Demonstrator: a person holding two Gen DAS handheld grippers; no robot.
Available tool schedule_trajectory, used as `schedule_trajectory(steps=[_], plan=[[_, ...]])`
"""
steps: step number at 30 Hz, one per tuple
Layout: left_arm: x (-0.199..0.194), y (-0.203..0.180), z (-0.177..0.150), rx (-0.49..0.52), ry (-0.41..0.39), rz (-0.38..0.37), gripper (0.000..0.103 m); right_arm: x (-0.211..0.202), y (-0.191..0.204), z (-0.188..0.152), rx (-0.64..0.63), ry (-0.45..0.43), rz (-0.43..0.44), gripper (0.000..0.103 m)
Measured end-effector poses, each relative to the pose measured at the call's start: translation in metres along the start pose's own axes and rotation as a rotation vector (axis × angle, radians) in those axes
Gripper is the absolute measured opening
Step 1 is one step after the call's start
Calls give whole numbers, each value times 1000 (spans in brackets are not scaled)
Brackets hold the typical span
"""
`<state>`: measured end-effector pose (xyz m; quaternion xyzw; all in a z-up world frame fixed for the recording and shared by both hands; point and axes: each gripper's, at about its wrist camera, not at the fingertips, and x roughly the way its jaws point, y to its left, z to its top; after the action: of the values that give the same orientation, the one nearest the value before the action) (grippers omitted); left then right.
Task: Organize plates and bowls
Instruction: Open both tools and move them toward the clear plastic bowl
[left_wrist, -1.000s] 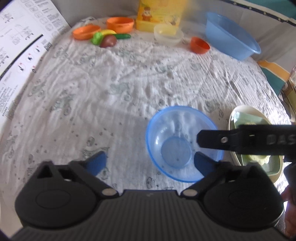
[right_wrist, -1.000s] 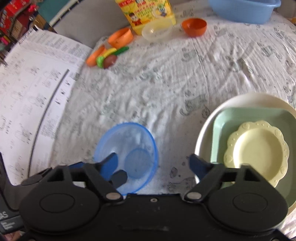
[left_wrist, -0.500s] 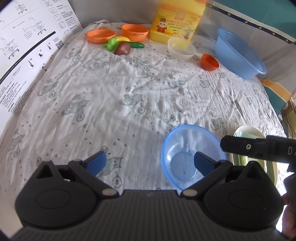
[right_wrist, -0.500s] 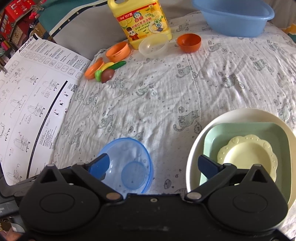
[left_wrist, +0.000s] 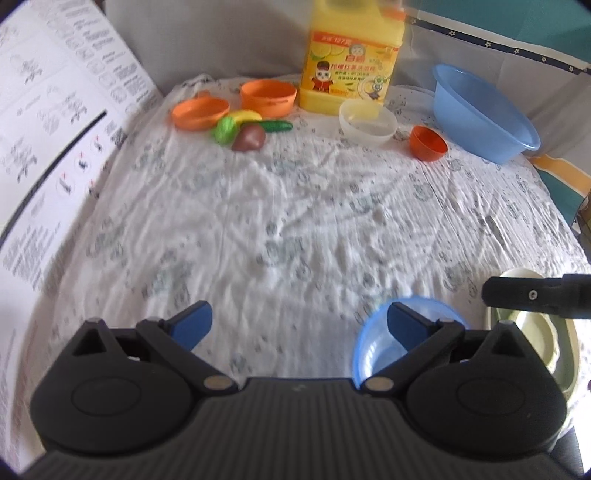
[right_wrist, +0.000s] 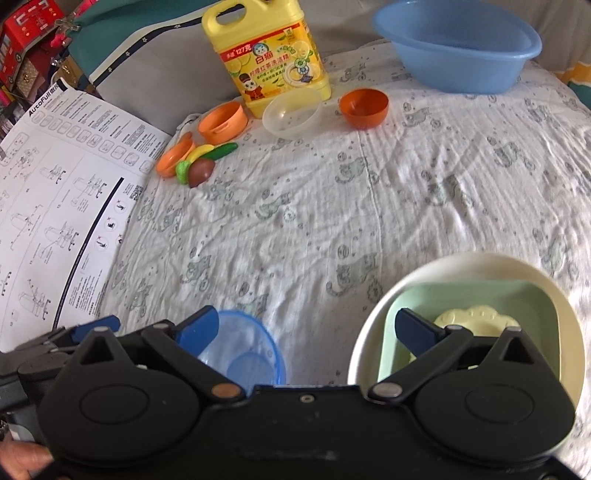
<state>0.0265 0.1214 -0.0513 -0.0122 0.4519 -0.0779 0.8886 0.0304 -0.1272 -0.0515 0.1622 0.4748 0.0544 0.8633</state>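
A clear blue bowl (right_wrist: 255, 354) sits on the cloth near me; in the left wrist view the blue bowl (left_wrist: 373, 347) lies partly behind my right finger. Beside it a cream plate (right_wrist: 480, 266) holds a pale green square dish (right_wrist: 480, 299) and a small yellow scalloped plate (right_wrist: 476, 317). At the back stand a clear bowl (right_wrist: 291, 112), a small orange bowl (right_wrist: 364, 103), an orange bowl (right_wrist: 221, 122) and an orange plate (right_wrist: 171, 157). My left gripper (left_wrist: 299, 317) is open and empty. My right gripper (right_wrist: 306, 323) is open and empty, between the blue bowl and the plate stack.
A yellow detergent jug (right_wrist: 269, 55) and a large blue basin (right_wrist: 458, 44) stand at the back. Toy vegetables (right_wrist: 203, 162) lie by the orange plate. A printed instruction sheet (right_wrist: 55, 206) covers the left edge. The surface is a wrinkled white printed cloth (right_wrist: 332, 206).
Both grippers have pulled back and tilted up from the blue bowl, which stays on the cloth. More of the far end shows now.
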Motion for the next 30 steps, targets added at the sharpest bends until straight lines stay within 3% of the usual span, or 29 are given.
schedule_trajectory(steps=[8,23,30], plan=[[20,-3,41,106,-50,15,103,14,3,38,-31,-17,-27,103],[97,-5,145,126,-103,47,103,73,4,145,-46,-73,-69,102],[143,-18,180,98,-97,19,103,111,0,193,-67,-115,-63,82]])
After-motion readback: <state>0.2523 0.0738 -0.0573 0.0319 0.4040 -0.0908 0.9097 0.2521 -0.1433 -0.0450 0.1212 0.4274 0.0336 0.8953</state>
